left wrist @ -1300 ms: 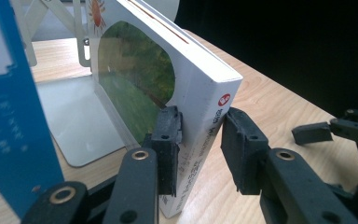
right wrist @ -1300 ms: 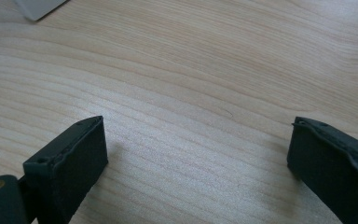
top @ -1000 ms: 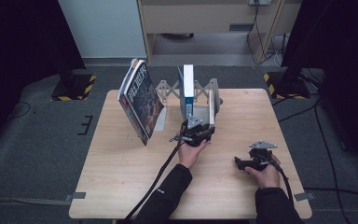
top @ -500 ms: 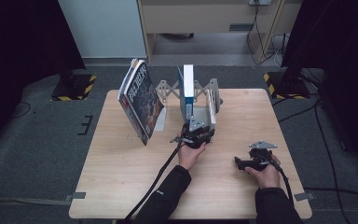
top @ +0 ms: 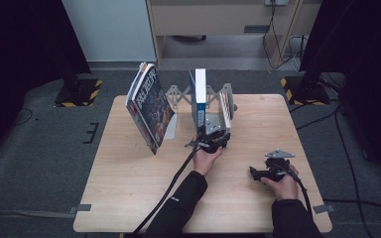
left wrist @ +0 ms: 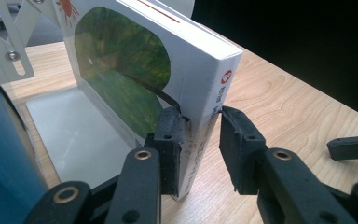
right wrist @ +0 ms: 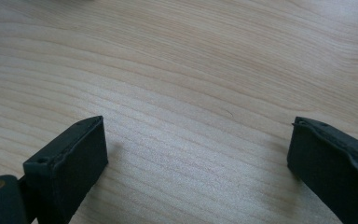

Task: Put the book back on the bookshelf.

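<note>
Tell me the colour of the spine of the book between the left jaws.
White, with a small red mark; the book shows best in the left gripper view.

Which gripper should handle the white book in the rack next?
Left. The left gripper already straddles the white book spine; the right gripper rests open on the table, apart from the rack.

In the left gripper view, the white book (left wrist: pixel 135 79) runs off the top edge, so its title is cut away, and its spine print is too small to read. A blurred blue book (left wrist: pixel 2 154) beside the white book crosses the left edge.
</note>
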`<control>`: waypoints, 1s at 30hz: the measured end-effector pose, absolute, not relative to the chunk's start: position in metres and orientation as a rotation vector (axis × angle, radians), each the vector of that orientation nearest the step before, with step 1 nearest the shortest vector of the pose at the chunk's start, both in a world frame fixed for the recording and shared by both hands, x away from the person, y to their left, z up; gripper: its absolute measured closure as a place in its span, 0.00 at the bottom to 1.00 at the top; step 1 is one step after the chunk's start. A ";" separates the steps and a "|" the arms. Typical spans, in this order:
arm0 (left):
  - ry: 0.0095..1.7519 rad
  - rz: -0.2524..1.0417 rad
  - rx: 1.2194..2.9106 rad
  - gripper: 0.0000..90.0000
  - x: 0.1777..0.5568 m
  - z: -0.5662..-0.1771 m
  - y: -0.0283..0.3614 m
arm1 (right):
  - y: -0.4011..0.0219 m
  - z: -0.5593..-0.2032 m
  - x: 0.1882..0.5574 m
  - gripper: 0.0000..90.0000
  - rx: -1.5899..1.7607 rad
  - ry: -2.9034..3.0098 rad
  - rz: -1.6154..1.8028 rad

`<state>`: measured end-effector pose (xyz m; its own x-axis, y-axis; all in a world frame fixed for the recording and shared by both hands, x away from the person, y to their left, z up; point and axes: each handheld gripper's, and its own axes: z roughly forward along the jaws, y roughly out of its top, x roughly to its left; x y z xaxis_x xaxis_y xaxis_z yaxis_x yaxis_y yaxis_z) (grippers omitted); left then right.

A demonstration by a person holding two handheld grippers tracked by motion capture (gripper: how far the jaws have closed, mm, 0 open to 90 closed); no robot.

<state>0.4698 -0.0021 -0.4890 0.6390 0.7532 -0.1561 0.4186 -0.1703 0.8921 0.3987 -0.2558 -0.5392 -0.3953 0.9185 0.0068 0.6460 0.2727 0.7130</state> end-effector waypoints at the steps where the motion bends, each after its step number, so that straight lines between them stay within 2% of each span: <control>1: 0.939 0.392 1.800 0.74 0.470 -0.489 -0.002 | -0.256 -0.539 0.399 0.06 1.413 2.140 0.903; 6: 0.925 0.416 1.814 0.73 0.470 -0.487 -0.003 | -0.256 -0.539 0.399 0.06 1.414 2.140 0.903; 12: 0.878 0.432 1.841 0.66 0.459 -0.476 0.002 | -0.256 -0.539 0.399 0.06 1.413 2.140 0.903; 20: 0.827 0.394 1.871 0.60 0.438 -0.459 0.022 | -0.256 -0.539 0.399 0.06 1.413 2.140 0.902; 26: 0.791 0.423 1.915 0.54 0.424 -0.449 0.040 | -0.256 -0.539 0.399 0.06 1.413 2.140 0.903; 30: 0.831 0.408 1.905 0.51 0.415 -0.445 0.059 | -0.256 -0.539 0.399 0.06 1.413 2.140 0.903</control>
